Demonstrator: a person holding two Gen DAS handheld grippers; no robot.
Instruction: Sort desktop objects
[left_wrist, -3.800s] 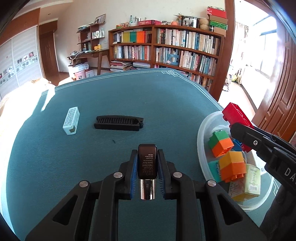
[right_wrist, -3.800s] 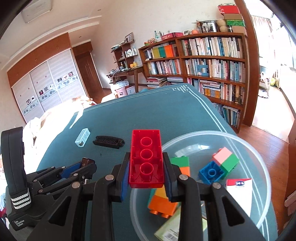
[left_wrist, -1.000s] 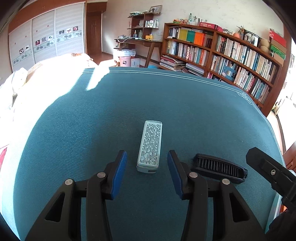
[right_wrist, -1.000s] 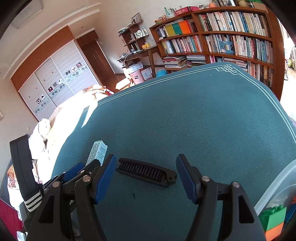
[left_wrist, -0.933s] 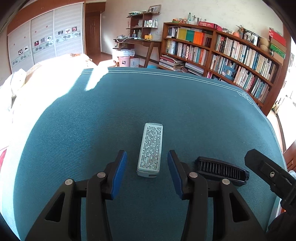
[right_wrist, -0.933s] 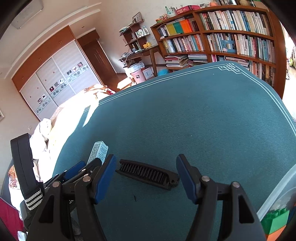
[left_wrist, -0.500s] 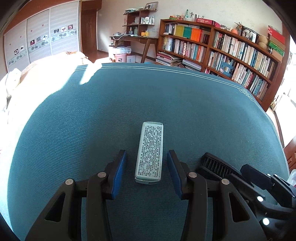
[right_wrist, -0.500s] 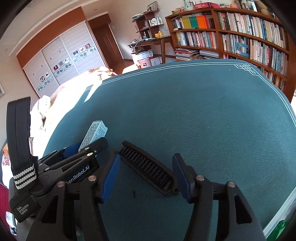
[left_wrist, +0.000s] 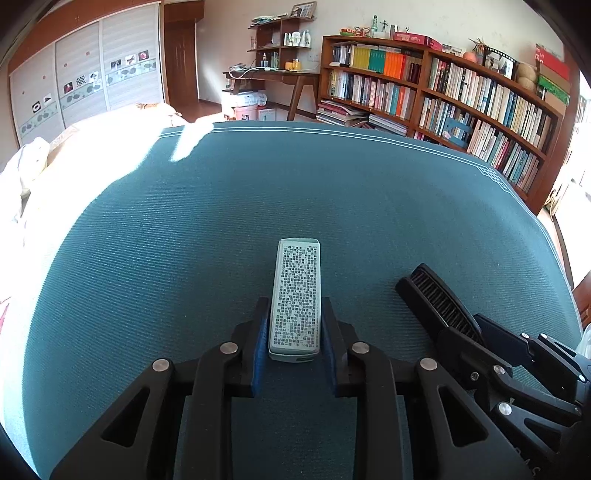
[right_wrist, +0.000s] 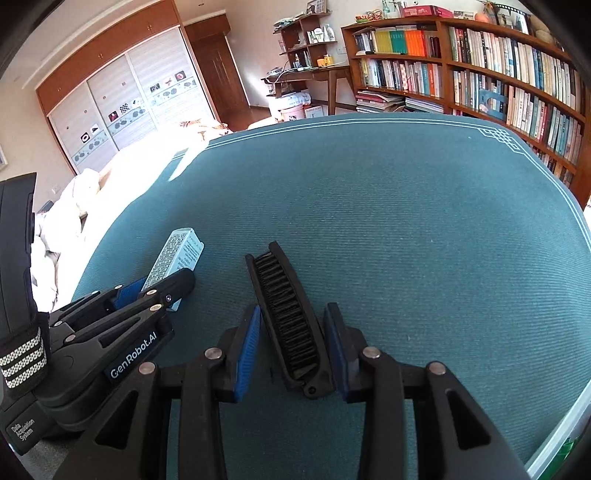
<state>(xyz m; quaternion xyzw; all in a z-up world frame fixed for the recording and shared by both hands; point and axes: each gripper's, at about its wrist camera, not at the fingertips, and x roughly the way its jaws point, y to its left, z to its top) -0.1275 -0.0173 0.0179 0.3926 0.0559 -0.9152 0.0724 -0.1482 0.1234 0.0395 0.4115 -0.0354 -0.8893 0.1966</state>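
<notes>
Left hand-held gripper (left_wrist: 294, 339): jaws just closed, pads pressing both sides of the small white rectangular patterned box (left_wrist: 296, 295) lying on the teal cloth worktop (left_wrist: 332, 192). Right hand-held gripper (right_wrist: 293, 347): jaws closing around the black folding plastic comb (right_wrist: 286, 314); right pad touching, left pad slightly apart.

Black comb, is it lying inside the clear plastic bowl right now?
No, the black comb lies on the teal tablecloth between the right gripper fingers.
</notes>
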